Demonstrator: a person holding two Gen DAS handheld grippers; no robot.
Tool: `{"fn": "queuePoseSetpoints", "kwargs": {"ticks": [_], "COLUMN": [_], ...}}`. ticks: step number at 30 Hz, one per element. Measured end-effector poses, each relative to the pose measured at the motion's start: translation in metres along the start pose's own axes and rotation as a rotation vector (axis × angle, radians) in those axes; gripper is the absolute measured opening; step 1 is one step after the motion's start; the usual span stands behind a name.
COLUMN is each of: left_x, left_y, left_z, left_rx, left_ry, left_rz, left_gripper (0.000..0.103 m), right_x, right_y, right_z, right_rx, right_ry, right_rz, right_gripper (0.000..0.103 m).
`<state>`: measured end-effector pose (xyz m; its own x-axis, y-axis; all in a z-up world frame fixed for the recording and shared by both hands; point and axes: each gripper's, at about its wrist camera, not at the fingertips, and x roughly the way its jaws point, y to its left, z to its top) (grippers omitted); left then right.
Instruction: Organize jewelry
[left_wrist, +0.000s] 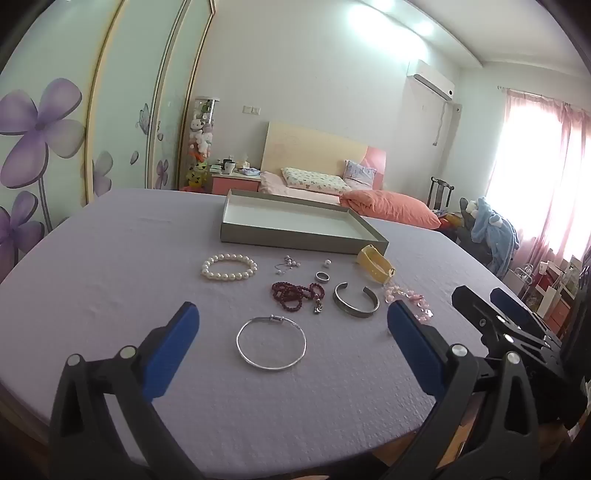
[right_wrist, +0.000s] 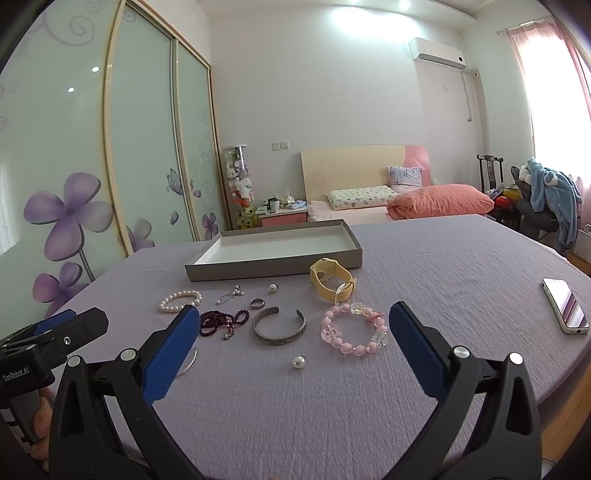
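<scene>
Jewelry lies loose on a lilac tablecloth in front of an empty grey tray (left_wrist: 288, 236) (right_wrist: 258, 271). A pearl bracelet (left_wrist: 229, 267) (right_wrist: 180, 301), dark red beads (left_wrist: 297, 293) (right_wrist: 221, 319), a small ring (left_wrist: 321, 276) (right_wrist: 257, 303), a silver cuff (left_wrist: 355, 305) (right_wrist: 279, 325), a pink bead bracelet (right_wrist: 352, 330) (left_wrist: 408, 297), a yellow watch band (left_wrist: 376, 264) (right_wrist: 332, 282) and a thin silver bangle (left_wrist: 271, 341) are spread out. My left gripper (left_wrist: 293, 325) hangs open over the bangle. My right gripper (right_wrist: 293, 325) is open above a loose pearl (right_wrist: 298, 362).
A phone (right_wrist: 565, 306) lies near the table's right edge. A small pearl (right_wrist: 273, 288) and a chain piece (left_wrist: 286, 266) sit near the tray. Behind the table are a bed (right_wrist: 369, 206), a wardrobe and a chair (right_wrist: 489, 173). A hand holds the left gripper's handle in the right wrist view.
</scene>
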<state>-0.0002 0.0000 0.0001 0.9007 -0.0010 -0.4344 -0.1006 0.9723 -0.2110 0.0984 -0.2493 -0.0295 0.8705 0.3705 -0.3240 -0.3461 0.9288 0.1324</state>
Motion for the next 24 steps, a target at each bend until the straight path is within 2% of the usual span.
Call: {"fn": "queuePoseSetpoints", "kwargs": {"ticks": [24], "left_x": [0.0005], "left_y": [-0.0001], "left_z": [0.0001], "left_rx": [0.002], "left_ry": [0.004], "left_rz": [0.005], "left_gripper": [0.101], "right_x": [-0.0003], "right_y": [-0.0015], "right_z": [-0.0011], "right_rx": [0.002], "right_ry": [0.005], "right_rz": [-0.001], "right_gripper": [0.102]}}
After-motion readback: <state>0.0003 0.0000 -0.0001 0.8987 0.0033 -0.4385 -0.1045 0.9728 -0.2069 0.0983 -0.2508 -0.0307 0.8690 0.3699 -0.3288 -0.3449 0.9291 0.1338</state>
